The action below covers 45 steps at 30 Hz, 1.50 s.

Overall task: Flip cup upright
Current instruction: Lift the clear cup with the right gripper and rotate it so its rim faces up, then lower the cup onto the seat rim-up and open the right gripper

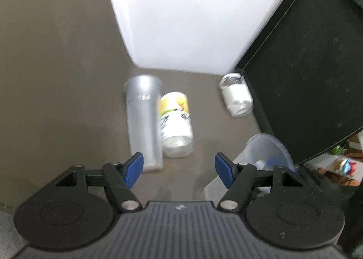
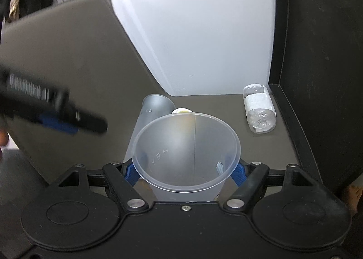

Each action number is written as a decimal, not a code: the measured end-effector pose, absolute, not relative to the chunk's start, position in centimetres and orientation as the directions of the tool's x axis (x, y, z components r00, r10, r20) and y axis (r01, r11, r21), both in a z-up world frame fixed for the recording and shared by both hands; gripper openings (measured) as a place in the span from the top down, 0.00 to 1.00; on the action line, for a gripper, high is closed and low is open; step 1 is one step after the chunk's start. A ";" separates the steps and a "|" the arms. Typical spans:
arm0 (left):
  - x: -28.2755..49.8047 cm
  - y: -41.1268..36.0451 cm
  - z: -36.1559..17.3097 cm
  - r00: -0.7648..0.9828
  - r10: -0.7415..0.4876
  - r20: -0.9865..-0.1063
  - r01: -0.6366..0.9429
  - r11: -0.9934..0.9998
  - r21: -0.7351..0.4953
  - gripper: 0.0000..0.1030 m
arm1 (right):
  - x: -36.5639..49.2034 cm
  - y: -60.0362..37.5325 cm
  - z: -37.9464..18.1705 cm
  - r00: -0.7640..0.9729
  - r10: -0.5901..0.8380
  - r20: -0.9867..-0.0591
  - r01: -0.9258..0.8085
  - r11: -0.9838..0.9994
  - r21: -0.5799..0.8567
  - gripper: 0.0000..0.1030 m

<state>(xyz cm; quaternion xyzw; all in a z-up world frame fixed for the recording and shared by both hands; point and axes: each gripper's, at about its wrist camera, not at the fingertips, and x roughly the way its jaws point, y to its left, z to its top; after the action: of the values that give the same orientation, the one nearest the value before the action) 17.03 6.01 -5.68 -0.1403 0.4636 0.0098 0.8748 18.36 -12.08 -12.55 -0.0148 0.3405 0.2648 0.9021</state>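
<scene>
My right gripper [image 2: 185, 170] is shut on a clear frosted plastic cup [image 2: 186, 152], its open mouth facing the camera and upward. The same cup [image 1: 263, 157] shows at the lower right of the left wrist view. My left gripper [image 1: 179, 171] is open and empty above the brown table [image 1: 56, 66]. It appears blurred at the left of the right wrist view [image 2: 56, 111]. A second frosted cup [image 1: 144, 120] lies on its side ahead of the left gripper, also seen in the right wrist view [image 2: 156, 106].
A yellow-and-white labelled bottle [image 1: 175, 123] lies beside the lying cup, touching it. A small clear bottle with a white label [image 1: 237, 98] [image 2: 259, 109] lies near a black panel [image 1: 306, 66] at the right. A white wall [image 1: 181, 21] stands behind.
</scene>
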 end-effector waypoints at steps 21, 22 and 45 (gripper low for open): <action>18.8 2.3 -10.8 0.488 -0.204 -0.849 -0.117 0.948 -0.295 0.34 | 17.5 -9.8 -14.1 0.587 0.429 -0.686 -0.542 0.838 0.061 0.21; 18.9 2.3 -10.9 0.484 -0.200 -0.852 -0.120 0.949 -0.291 0.34 | 17.4 -9.8 -14.1 0.583 0.432 -0.688 -0.545 0.836 0.063 0.21; 14.6 2.5 -5.8 0.569 -0.144 -0.810 -0.117 0.960 -0.253 0.22 | 15.3 -13.6 -12.0 0.489 0.395 -0.778 -0.449 0.878 0.164 0.00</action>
<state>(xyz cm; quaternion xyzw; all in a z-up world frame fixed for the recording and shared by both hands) 14.56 2.50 -5.83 -0.1404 0.4644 -0.0078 0.8744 15.34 -13.58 -12.02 -0.0302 0.4423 0.2446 0.8623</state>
